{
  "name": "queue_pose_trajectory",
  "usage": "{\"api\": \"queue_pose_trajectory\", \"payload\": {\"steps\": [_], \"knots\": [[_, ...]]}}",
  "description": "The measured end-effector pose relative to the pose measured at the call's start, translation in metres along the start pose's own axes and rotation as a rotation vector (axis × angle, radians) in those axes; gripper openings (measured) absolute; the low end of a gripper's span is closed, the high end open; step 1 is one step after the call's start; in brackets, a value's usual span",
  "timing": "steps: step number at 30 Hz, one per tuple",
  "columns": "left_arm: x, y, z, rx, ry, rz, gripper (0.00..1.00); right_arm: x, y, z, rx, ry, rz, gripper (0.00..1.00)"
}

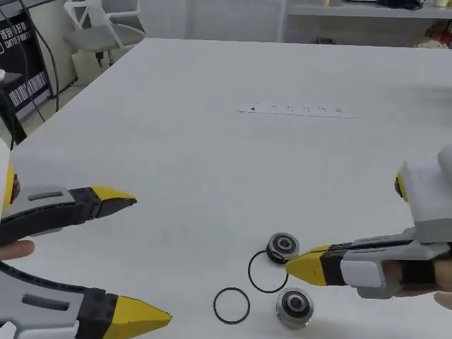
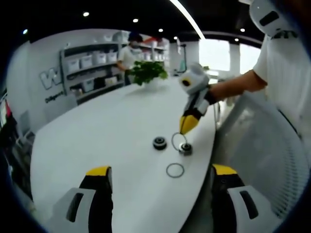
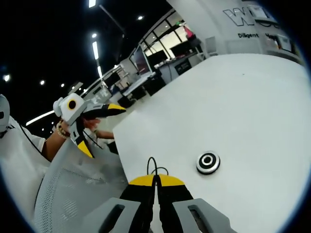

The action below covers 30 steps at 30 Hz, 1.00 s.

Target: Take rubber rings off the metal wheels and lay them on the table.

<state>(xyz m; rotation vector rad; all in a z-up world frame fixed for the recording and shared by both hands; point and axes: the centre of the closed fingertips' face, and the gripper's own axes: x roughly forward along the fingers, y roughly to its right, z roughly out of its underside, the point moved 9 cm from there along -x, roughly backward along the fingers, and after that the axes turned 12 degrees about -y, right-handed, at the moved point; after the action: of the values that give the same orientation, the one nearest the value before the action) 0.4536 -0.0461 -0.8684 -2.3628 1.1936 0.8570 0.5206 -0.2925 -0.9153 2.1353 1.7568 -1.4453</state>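
My right gripper (image 1: pixel 288 267) is shut on a thin black rubber ring (image 1: pixel 250 272), pinching it at its right side between two metal wheels. One wheel (image 1: pixel 283 246) sits just beyond the ring, the other wheel (image 1: pixel 294 305) just nearer than the jaws. A second rubber ring (image 1: pixel 215 305) lies loose and flat on the white table (image 1: pixel 212 155). My left gripper (image 1: pixel 148 260) hovers at the left, open and holding nothing. In the left gripper view the right gripper (image 2: pixel 187 125) holds the ring (image 2: pixel 173 141) beside a wheel (image 2: pixel 185 148). In the right gripper view the ring (image 3: pixel 149 164) rises from the shut jaws.
A white power strip (image 1: pixel 296 109) lies across the far middle of the table. A white chair (image 1: pixel 99 28) stands beyond the table's far left corner. A mesh chair back (image 2: pixel 257 145) is close to the near edge. A potted plant (image 2: pixel 148 72) stands at the table's far end.
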Motion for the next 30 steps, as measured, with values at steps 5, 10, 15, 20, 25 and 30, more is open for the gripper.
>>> {"api": "queue_pose_trajectory", "payload": {"steps": [5,10,15,20,25,30], "knots": [[0.001,0.0,0.001,0.01,-0.011,0.007,0.85,0.012,0.001,-0.001,-0.021,-0.051,-0.001,0.0],[0.001,-0.001,0.002,0.004,-0.01,0.005,0.85,0.021,0.007,-0.002,-0.037,-0.094,0.008,0.0],[0.001,0.0,0.003,0.005,-0.012,0.007,0.85,0.03,0.006,-0.002,-0.055,-0.128,0.014,0.0],[0.001,0.0,0.004,0.005,-0.016,0.006,0.84,0.041,0.007,0.001,-0.106,-0.182,0.048,0.0],[0.002,0.002,0.006,0.017,-0.038,0.004,0.84,0.046,0.006,0.002,-0.165,-0.206,0.085,0.0],[0.002,0.001,0.007,0.031,-0.046,-0.007,0.82,0.044,0.009,0.002,-0.168,-0.185,0.122,0.1]]}}
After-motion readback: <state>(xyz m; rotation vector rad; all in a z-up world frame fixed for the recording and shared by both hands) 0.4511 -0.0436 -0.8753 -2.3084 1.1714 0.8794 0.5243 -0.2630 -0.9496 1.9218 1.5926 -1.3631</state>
